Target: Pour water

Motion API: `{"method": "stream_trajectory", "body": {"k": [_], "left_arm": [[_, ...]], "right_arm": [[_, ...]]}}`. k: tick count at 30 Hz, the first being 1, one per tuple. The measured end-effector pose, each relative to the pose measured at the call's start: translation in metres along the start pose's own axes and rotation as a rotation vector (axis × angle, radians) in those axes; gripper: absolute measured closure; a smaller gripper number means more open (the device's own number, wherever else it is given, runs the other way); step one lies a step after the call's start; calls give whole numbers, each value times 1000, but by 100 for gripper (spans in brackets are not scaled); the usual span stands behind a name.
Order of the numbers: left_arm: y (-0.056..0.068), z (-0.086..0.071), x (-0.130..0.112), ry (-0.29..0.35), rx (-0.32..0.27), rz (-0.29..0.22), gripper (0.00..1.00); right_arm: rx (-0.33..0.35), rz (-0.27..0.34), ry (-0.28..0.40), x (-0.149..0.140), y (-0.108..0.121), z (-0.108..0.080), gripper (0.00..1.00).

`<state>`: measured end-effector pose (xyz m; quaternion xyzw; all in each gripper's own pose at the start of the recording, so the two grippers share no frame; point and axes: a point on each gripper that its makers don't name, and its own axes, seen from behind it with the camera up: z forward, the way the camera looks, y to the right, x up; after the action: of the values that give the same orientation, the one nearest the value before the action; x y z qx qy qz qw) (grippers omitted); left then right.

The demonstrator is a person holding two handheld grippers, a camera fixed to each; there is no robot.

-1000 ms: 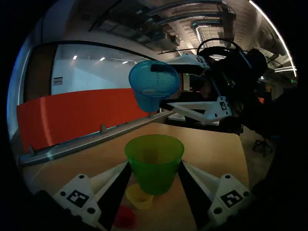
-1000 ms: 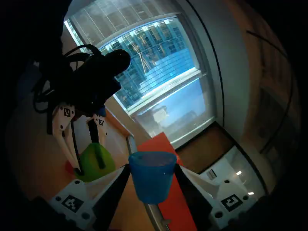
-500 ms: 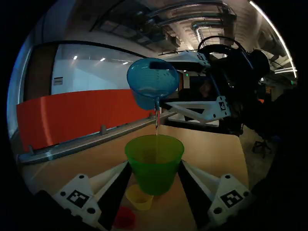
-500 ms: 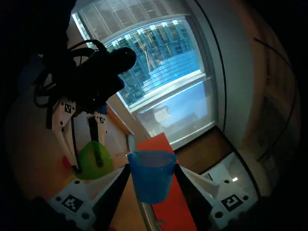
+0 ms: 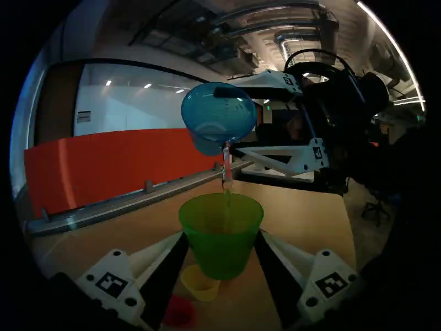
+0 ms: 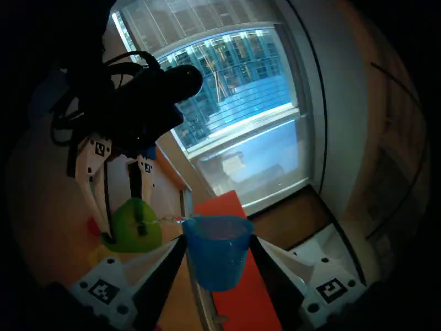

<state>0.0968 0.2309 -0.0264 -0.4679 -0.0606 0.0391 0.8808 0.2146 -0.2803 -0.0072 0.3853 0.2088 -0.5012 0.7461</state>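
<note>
My left gripper (image 5: 222, 248) is shut on an upright green cup (image 5: 221, 233), held above the wooden table (image 5: 308, 212). Above it, a blue cup (image 5: 219, 117) is tipped on its side with its mouth toward me, and the right gripper (image 5: 234, 119) is shut on it. A thin stream of water (image 5: 225, 168) falls from the blue cup's rim into the green cup. In the right gripper view my right gripper (image 6: 216, 259) is shut on the blue cup (image 6: 216, 251). Water leaves its left rim toward the green cup (image 6: 132, 227), which the left gripper (image 6: 122, 220) holds.
A small yellow cup (image 5: 199, 282) and a small red cup (image 5: 179, 312) stand on the table under the green cup. An orange partition (image 5: 105, 160) with a metal rail (image 5: 132, 197) runs along the table's far edge. A large window (image 6: 242, 105) is behind the left gripper.
The blue cup has tipped further over the green cup, and water has begun to stream from it into the green cup. The green cup has stayed in place.
</note>
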Motion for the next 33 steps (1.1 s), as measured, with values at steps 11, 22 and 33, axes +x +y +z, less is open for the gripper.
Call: {"method": "stream_trajectory", "body": {"k": [11,22,33], "left_arm": [[1,0,1,2,0,1,19],[1,1,1,0,-1,3,19],[2,0,2,2,-1,3,19]], "right_arm": [[-1,-41,-5,1,1,1,13],[-9,-75,-7,5,3,3,13],[-8,-115,-9,9,4,6,13]]}}
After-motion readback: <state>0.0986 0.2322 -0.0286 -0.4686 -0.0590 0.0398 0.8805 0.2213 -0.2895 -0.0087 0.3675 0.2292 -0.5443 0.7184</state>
